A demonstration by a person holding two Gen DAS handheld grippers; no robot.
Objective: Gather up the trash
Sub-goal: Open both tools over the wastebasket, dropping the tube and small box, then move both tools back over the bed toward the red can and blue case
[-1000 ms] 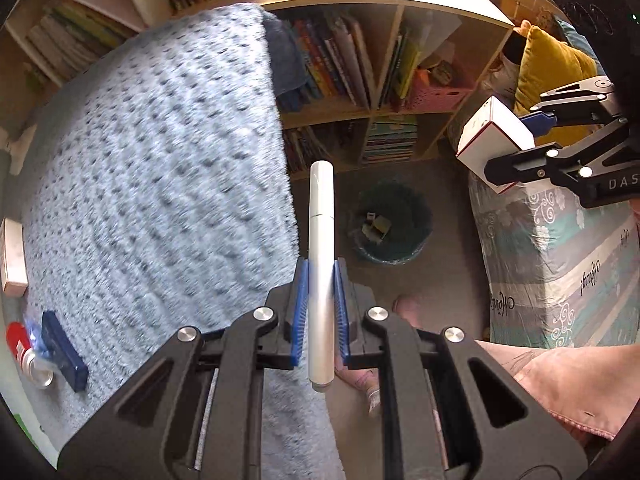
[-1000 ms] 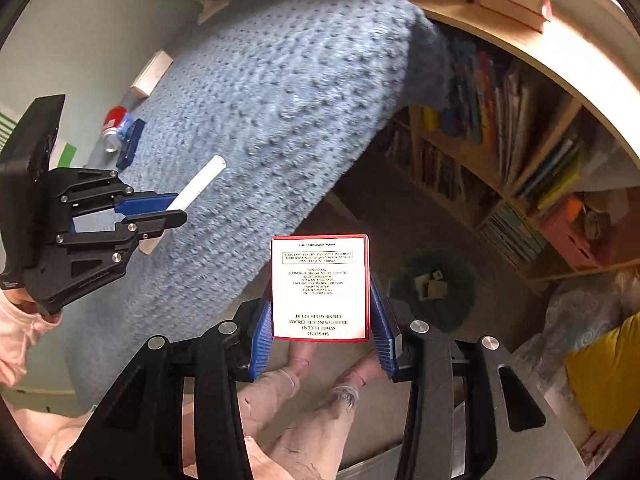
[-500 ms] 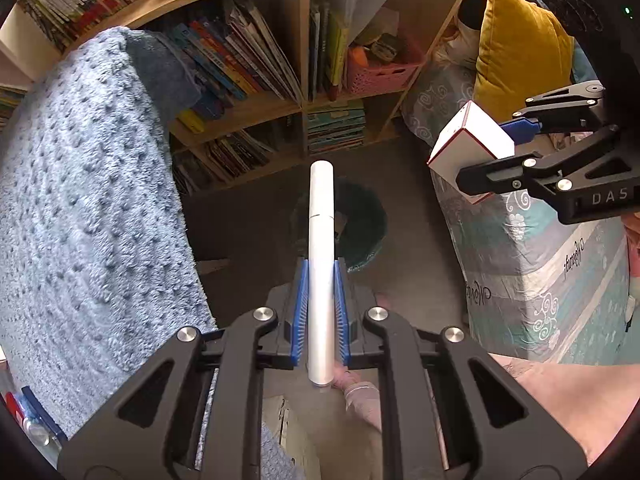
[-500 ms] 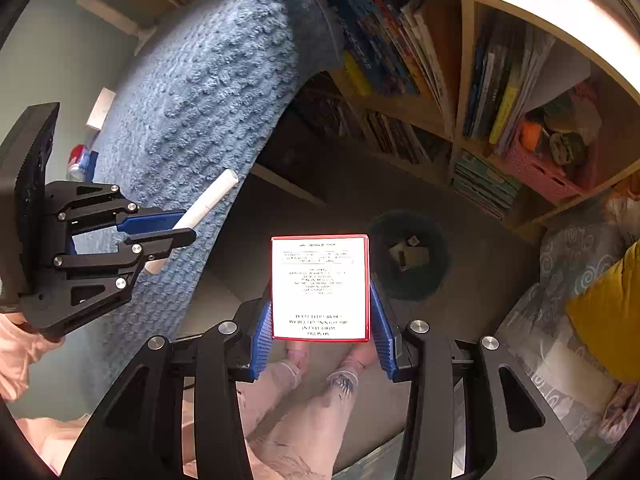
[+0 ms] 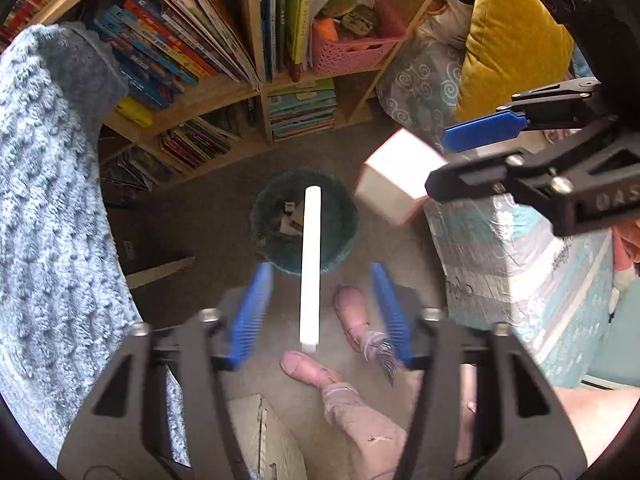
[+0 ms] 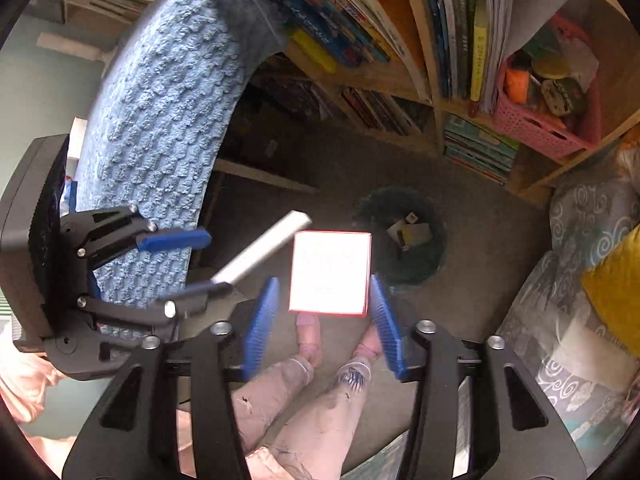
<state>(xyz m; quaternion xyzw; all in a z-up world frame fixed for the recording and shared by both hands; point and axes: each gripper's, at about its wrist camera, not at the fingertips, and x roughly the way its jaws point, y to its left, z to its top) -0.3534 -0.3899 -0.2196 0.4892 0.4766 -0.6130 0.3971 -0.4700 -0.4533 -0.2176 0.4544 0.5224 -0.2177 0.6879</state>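
Left wrist view showed the white tube (image 5: pixel 311 264) loose between the spread fingers of the left gripper (image 5: pixel 322 312), above the green bin (image 5: pixel 264 208). The right gripper (image 6: pixel 326 320), also released, had the red-edged box (image 6: pixel 330 272) free, near-left of the bin; judged risk: the box lands on the floor (image 6: pixel 480 240).

A wooden bookshelf (image 5: pixel 256 80) packed with colourful books stands against the far side, with a pink basket (image 5: pixel 352 48) in one compartment. The floor (image 5: pixel 208 208) is grey-brown carpet. A blue knobbly blanket (image 5: pixel 44 220) drapes at the left. At the right, a mustard cushion (image 5: pixel 516 32) rests on swirl-patterned bedding (image 5: pixel 500 248). Soft daylight fills the room.
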